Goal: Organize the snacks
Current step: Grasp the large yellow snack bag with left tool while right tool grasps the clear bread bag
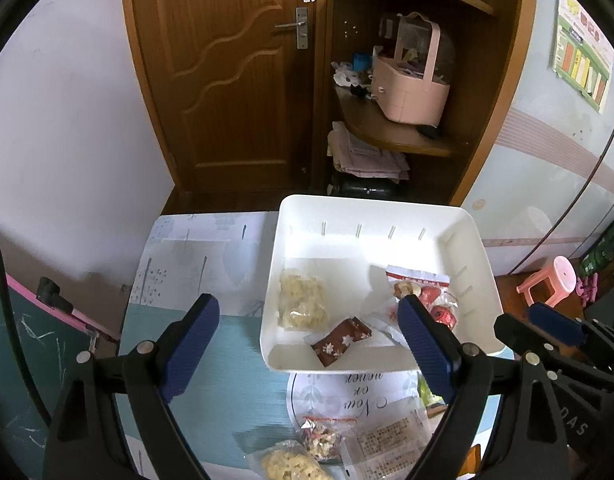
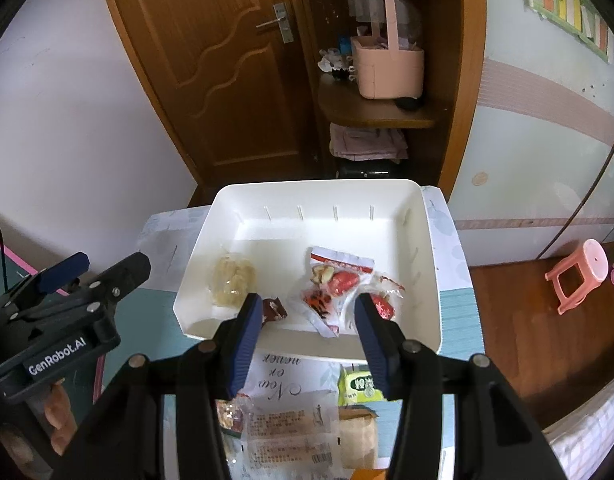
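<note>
With both grippers hovering empty, sorting pauses over the white bin (image 1: 477, 248).
Left gripper (image 1: 307, 344) gapes wide, right gripper (image 2: 307, 336) half apart; brown packet (image 1: 341, 340) lies inside, more snacks (image 2: 283, 432) wait nearer.

Smooth white plastic on the bin (image 1: 477, 248), faintly glossy at its rim. Inside it, a clear, crinkly film bag of pale snacks (image 1: 301, 300) and a shiny brown foil wrapper (image 1: 341, 340). A printed, matt cloth covers the worktop (image 1: 227, 344). Left gripper (image 1: 307, 344): matt black plastic, ribbed blue pads. Behind, a varnished wooden door (image 1: 227, 80) with a brushed metal handle (image 1: 293, 24).
</note>
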`<action>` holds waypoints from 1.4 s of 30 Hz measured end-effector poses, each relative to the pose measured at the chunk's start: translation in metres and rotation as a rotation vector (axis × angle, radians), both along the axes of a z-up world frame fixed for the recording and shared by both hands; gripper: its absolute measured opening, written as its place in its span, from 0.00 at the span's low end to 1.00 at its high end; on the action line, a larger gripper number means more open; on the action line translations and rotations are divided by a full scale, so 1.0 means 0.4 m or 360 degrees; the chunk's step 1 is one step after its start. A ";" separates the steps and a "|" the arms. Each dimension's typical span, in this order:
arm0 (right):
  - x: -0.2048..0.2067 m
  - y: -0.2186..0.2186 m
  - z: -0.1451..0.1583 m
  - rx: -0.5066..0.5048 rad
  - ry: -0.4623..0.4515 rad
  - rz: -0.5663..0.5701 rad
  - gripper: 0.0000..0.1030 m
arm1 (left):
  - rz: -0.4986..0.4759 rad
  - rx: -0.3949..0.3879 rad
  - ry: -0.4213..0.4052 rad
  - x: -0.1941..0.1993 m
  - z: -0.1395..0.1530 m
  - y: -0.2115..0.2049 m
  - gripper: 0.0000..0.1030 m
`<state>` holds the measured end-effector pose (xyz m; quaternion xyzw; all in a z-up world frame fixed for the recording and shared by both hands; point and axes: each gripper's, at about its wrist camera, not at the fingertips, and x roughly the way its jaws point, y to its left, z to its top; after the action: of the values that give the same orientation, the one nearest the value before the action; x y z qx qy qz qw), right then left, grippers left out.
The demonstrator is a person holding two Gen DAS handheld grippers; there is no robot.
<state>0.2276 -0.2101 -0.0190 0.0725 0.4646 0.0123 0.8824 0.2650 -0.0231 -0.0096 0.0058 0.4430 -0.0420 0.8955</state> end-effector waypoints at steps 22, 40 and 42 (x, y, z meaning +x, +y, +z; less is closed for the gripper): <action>-0.198 -0.056 -0.106 0.0115 0.0195 0.0025 0.47 | -0.0019 -0.0039 0.0102 -0.211 -0.080 0.047 0.87; -0.204 0.052 -0.288 0.0126 0.0351 0.0185 0.89 | 0.0182 -0.0162 0.0490 -0.237 -0.337 0.099 0.88; -0.196 0.067 -0.313 0.0092 0.0368 0.0207 0.90 | 0.0199 -0.0196 0.0540 -0.228 -0.367 0.099 0.87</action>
<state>0.1492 -0.1831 -0.1443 0.0686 0.5664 0.0744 0.8179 0.1739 0.0167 -0.1562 -0.0836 0.5837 -0.0137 0.8075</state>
